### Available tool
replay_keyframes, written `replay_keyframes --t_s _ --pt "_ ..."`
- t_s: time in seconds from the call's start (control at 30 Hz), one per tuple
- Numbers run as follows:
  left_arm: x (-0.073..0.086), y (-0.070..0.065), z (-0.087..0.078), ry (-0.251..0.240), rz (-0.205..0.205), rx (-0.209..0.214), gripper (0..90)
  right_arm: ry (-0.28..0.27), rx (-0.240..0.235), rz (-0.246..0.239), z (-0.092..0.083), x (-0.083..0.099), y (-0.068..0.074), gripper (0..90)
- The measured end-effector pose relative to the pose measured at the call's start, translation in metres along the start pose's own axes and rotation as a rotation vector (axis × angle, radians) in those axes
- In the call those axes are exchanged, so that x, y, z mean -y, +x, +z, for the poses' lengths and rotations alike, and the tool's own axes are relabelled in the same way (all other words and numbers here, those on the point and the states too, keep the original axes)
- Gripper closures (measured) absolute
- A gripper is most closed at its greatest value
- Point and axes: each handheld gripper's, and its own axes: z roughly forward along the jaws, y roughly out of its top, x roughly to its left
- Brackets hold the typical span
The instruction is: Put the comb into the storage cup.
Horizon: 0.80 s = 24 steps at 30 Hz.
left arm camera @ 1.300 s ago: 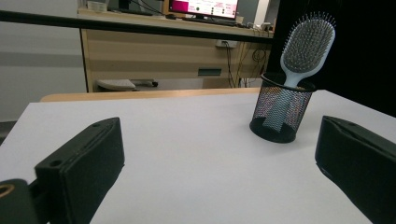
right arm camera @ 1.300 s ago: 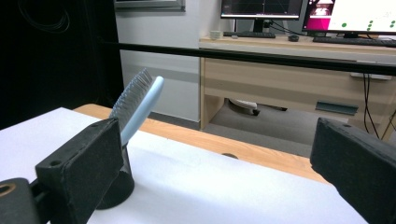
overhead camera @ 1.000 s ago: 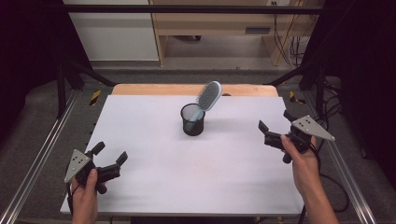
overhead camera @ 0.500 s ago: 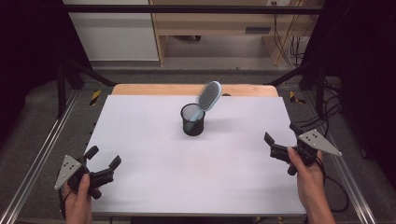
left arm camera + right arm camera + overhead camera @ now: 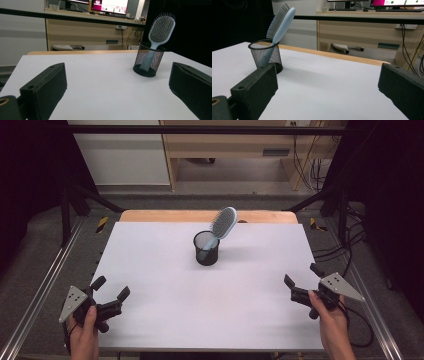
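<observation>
A black mesh cup (image 5: 206, 248) stands upright on the white table (image 5: 160, 270), toward its back centre. A light blue hairbrush (image 5: 223, 223) rests in it handle down, its head leaning to the right. The left gripper view has the cup (image 5: 148, 61) and brush (image 5: 161, 28) ahead at the right; in the right gripper view the cup (image 5: 265, 55) and brush (image 5: 282, 21) are at the left. My left gripper (image 5: 111, 288) is open at the near left corner. My right gripper (image 5: 302, 274) is open at the near right edge. Both hold nothing and are far from the cup.
A wooden strip (image 5: 200, 215) borders the table's far edge. Metal rails (image 5: 40, 290) run along both sides. Beyond the table are a wooden desk (image 5: 87, 32) with monitors, and cables (image 5: 350, 250) on the floor at the right.
Both hands have drawn back toward the near edge of the table, away from the cup. Each gripper stays open. Cup and brush have not moved.
</observation>
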Motion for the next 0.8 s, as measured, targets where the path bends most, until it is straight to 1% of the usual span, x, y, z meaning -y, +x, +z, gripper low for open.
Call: replay_keyframes --t_s 0.13,0.37,0.47,0.5,0.8 --pt "0.001 0.0 0.001 0.004 0.005 0.002 1.5 0.01 -0.009 0.003 0.0 0.007 0.001 2.7" --pt "0.001 0.001 0.001 0.005 0.003 0.008 1.5 0.029 -0.027 -0.003 0.003 0.02 0.005 3.1" --pt "0.002 0.0 0.003 0.007 0.017 0.017 1.4 0.042 -0.039 -0.005 0.005 0.025 0.007 3.0" --pt "0.002 -0.001 0.003 0.008 0.015 0.019 1.4 0.048 -0.044 -0.007 0.006 0.026 0.008 3.0" --pt "0.002 -0.003 0.004 0.013 0.032 0.032 1.5 0.061 -0.072 -0.004 0.01 0.033 0.015 2.9"
